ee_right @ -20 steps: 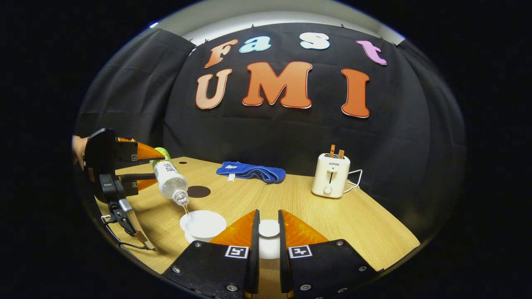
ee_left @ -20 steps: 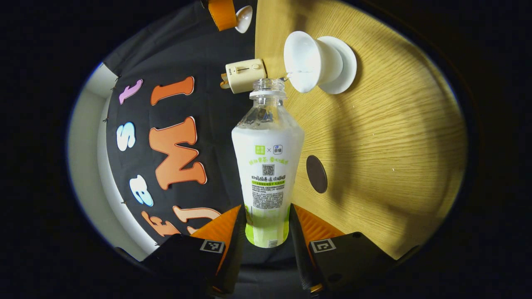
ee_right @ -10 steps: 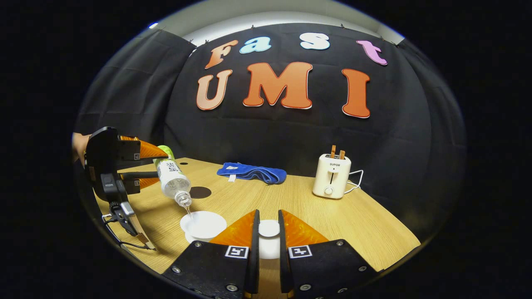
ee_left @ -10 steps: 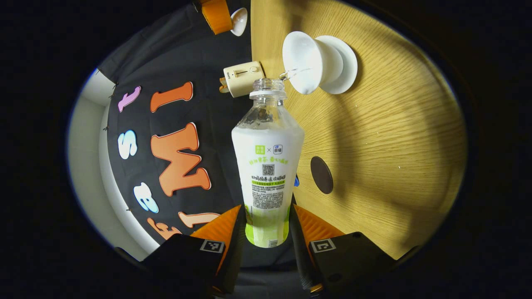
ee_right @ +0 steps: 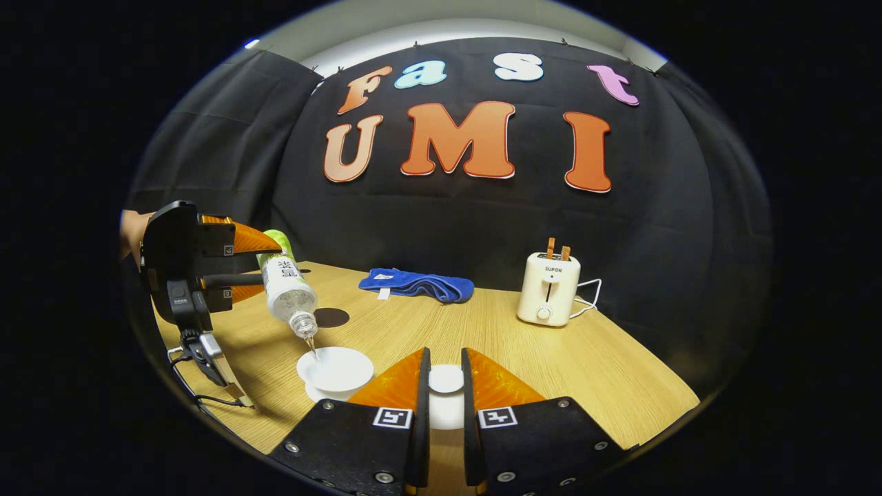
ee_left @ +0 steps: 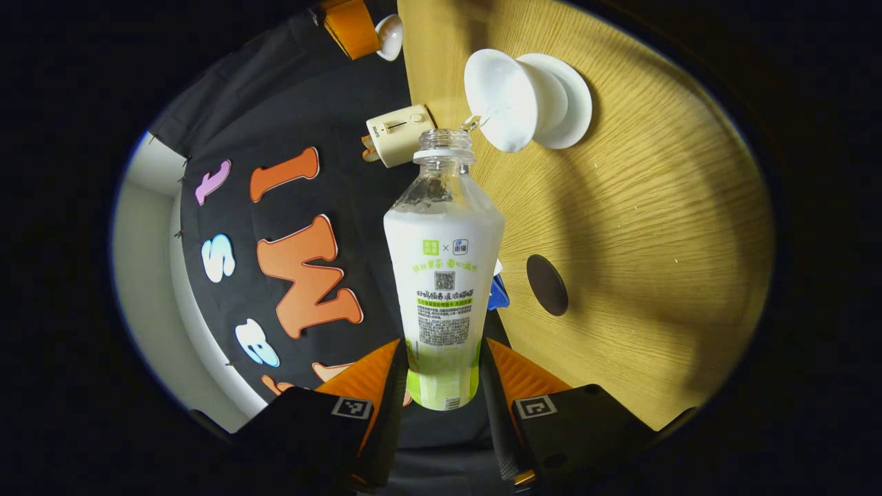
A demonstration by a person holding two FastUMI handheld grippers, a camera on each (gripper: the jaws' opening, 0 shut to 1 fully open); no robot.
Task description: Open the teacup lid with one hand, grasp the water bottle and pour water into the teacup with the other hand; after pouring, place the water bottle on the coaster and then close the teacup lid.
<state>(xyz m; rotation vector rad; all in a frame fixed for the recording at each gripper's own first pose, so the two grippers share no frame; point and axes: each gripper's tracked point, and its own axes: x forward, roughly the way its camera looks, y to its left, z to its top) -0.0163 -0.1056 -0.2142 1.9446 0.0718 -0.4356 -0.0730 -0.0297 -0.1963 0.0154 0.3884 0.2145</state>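
White teacup (ee_right: 335, 370) sits uncovered on its saucer on the wooden table (ee_right: 586, 372); my left gripper (ee_left: 441, 372) is clamped on the water bottle (ee_left: 443, 275), tipped neck-down with a thin stream (ee_left: 482, 122) falling into the cup; my right gripper (ee_right: 445, 386) pinches the teacup lid (ee_right: 446, 379) just right of the cup; lid off, pour underway; I judge what's left is righting the bottle, setting it on the dark coaster (ee_right: 331, 317) beyond the cup, then putting the lid on.
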